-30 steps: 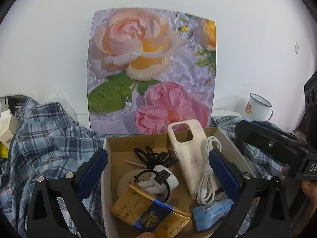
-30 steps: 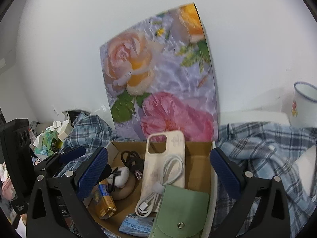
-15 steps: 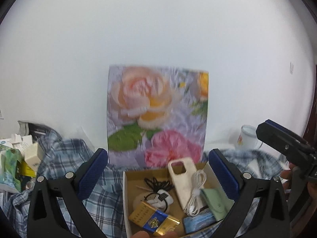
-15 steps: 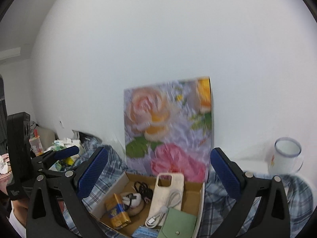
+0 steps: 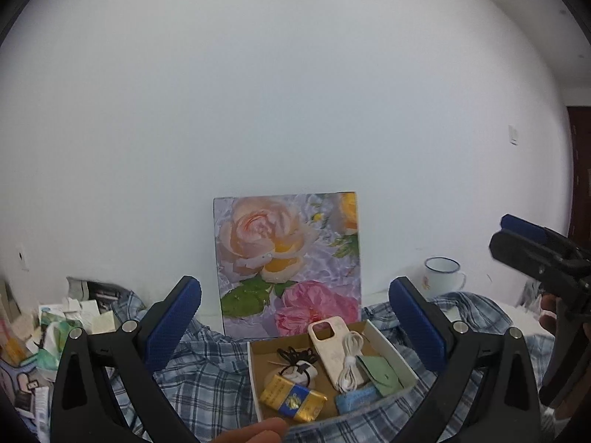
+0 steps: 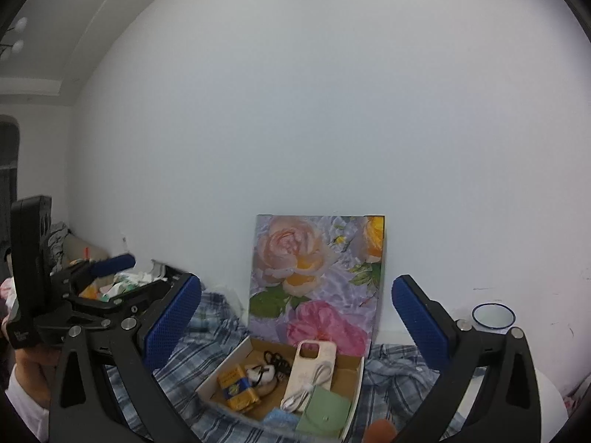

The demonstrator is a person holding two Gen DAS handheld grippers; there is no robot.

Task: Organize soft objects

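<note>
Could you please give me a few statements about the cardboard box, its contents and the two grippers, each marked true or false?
1. The green pouch lies inside the cardboard box. True.
2. The left gripper is shut on the white cable. False: its jaws stand wide apart with nothing between them, and the cable lies in the box.
3. The floral picture lies flat on the plaid shirt. False: it stands upright against the wall behind the box.
4. The right gripper is open and empty. True.
5. The enamel mug sits inside the box. False: it stands outside, to the right by the wall.
</note>
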